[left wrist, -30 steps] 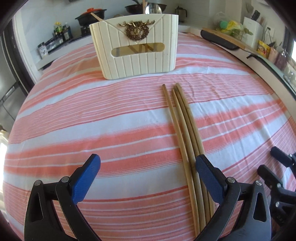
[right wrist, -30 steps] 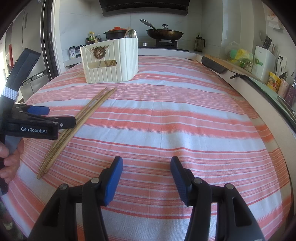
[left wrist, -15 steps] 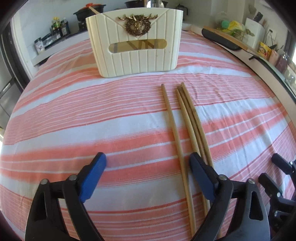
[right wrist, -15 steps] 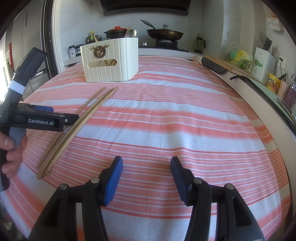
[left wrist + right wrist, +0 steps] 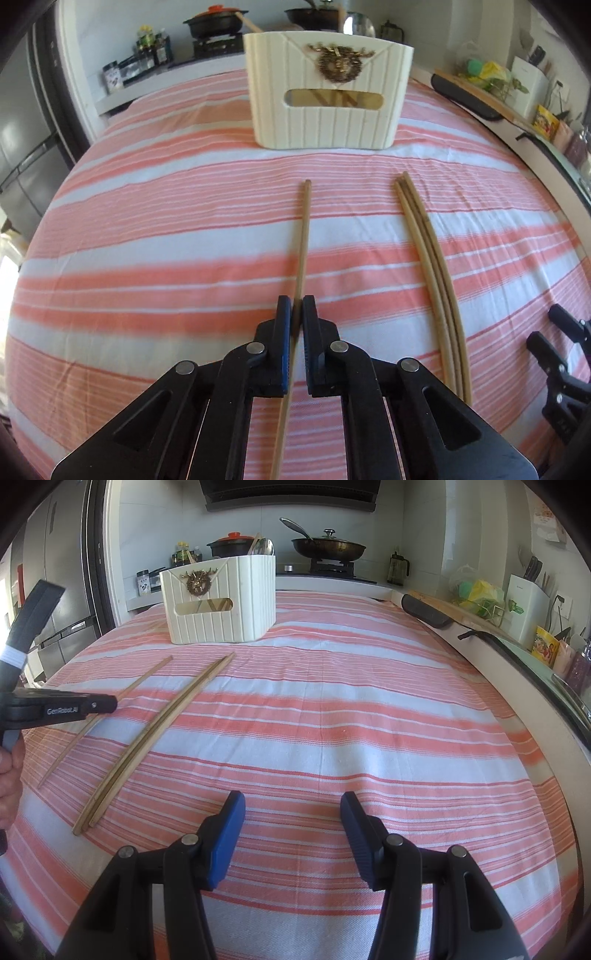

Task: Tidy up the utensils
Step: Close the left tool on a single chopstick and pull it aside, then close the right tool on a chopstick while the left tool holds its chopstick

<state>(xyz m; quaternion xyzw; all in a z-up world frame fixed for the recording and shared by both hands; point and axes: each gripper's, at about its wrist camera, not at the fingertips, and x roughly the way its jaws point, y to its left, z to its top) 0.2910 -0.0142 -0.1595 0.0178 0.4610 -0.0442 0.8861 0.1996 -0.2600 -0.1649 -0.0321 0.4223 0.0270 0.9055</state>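
Observation:
My left gripper [image 5: 296, 314] is shut on a single wooden chopstick [image 5: 303, 243], gripping it near its middle; the chopstick points toward the cream utensil basket [image 5: 328, 96]. It also shows in the right wrist view [image 5: 147, 675], with the left gripper [image 5: 110, 703] at the left edge. The other chopsticks [image 5: 432, 266] lie bunched on the striped cloth to its right, seen as a bundle in the right wrist view [image 5: 159, 731]. My right gripper [image 5: 291, 823] is open and empty over the cloth, right of the bundle. The basket [image 5: 221, 602] stands at the far side and holds utensils.
The table wears a pink and white striped cloth [image 5: 351, 709]. Behind it a stove counter carries a pan [image 5: 327, 548] and a pot [image 5: 231, 544]. A black-edged counter [image 5: 517, 657] with jars and a knife block runs along the right.
My left gripper shifted right over the leftmost chopstick and closed on it; that chopstick now sits apart from the bundle. The right gripper stayed put.

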